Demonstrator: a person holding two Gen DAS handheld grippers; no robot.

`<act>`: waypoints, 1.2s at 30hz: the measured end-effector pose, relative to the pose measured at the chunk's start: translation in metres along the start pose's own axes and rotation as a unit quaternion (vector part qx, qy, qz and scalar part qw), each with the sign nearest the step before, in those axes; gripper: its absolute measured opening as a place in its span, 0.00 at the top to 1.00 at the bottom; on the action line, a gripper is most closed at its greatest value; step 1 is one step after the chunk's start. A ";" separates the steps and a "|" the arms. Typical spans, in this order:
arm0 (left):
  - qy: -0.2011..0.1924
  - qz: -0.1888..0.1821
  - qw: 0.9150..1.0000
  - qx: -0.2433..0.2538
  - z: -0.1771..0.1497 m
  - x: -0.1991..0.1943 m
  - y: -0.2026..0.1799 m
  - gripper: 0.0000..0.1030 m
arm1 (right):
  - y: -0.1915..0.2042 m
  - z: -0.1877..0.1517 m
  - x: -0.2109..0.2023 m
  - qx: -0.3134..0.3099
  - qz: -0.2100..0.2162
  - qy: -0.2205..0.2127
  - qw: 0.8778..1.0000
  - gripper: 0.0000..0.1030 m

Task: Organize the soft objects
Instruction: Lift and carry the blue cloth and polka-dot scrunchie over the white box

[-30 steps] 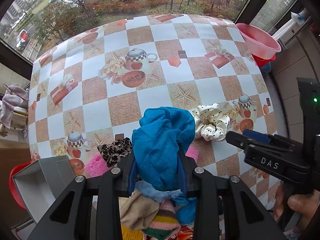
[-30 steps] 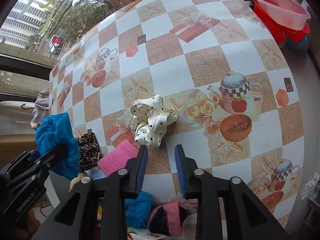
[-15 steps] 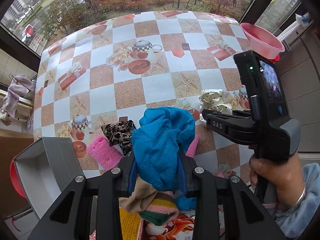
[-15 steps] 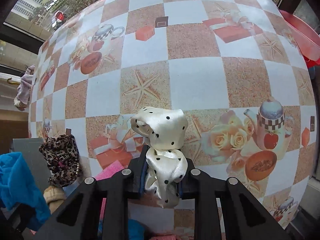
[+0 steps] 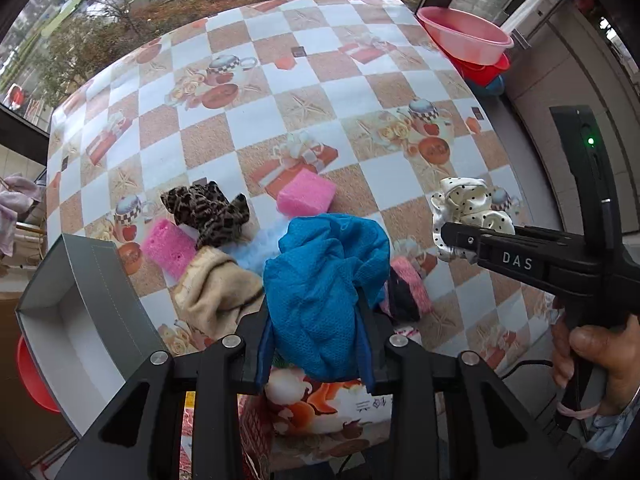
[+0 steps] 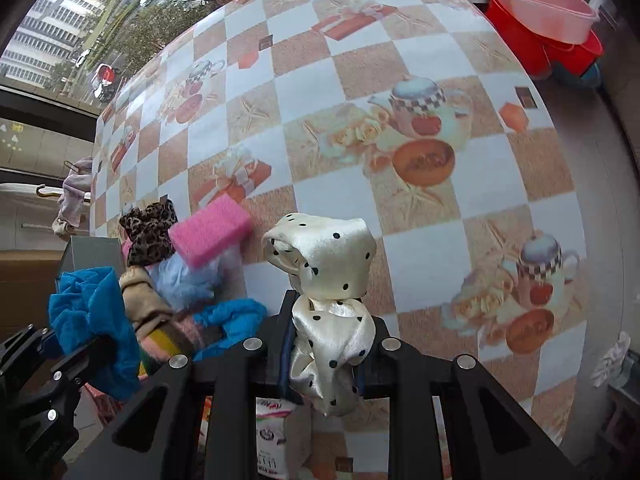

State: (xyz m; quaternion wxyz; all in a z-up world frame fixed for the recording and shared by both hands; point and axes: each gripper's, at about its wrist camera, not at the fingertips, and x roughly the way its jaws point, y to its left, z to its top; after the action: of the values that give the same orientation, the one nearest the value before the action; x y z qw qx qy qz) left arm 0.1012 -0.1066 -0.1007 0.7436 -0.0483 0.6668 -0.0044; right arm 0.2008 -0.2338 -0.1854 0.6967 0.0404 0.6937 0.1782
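Grippers both loaded. Left gripper fingers clamped on blue cloth, cloth bunched up and held above the pile at the near table edge. Right gripper fingers clamped on white dotted scrunchie, lifted off the table; in left view it sits at the tip of the right gripper, right of the blue cloth.

Pile on table, near side: leopard scrunchie on top of a pink sponge, second pink sponge just behind the blue cloth, beige cloth touching the leopard scrunchie, pale blue fluffy item between them. Pink-and-black knit piece just right of the blue cloth. Second blue cloth visible in right view by the pile.

Grey box, open top, at left table edge. Pink basin stacked on red one past the far right corner.
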 end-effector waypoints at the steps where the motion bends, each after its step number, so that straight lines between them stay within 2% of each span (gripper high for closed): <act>1: 0.003 -0.005 1.000 0.011 -0.008 0.000 -0.004 0.65 | -0.003 -0.011 -0.002 0.010 0.000 0.003 1.000 0.76; 5: 0.016 -0.034 0.998 0.054 -0.043 -0.002 -0.016 0.64 | -0.009 -0.060 -0.007 0.042 -0.007 0.012 0.999 0.76; 10: 0.013 -0.066 0.991 0.116 -0.092 -0.014 -0.025 0.64 | 0.000 -0.122 -0.011 0.070 -0.023 0.017 0.997 0.76; 14: -0.007 -0.080 0.986 0.145 -0.127 -0.033 -0.017 0.64 | 0.020 -0.167 -0.012 0.091 -0.025 0.019 0.995 0.76; 17: -0.029 -0.082 0.986 0.145 -0.145 -0.050 0.002 0.64 | 0.043 -0.193 -0.013 0.094 -0.023 0.019 0.995 0.76; 23: -0.070 -0.077 0.990 0.099 -0.168 -0.080 0.058 0.64 | 0.099 -0.220 -0.011 0.062 -0.009 0.027 0.998 0.76; 30: -0.092 -0.059 0.994 0.005 -0.196 -0.092 0.128 0.64 | 0.169 -0.217 -0.012 -0.037 -0.005 0.032 0.999 0.76; 36: -0.093 -0.035 0.991 -0.094 -0.216 -0.085 0.193 0.64 | 0.230 -0.215 -0.017 -0.138 0.011 0.035 0.990 0.76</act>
State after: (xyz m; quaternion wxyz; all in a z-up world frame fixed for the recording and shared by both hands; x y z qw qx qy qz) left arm -0.1339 0.0769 -0.0542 0.7943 -0.1415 0.5897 0.0363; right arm -0.0541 -0.0656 -0.1071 0.6691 -0.0549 0.6859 0.2808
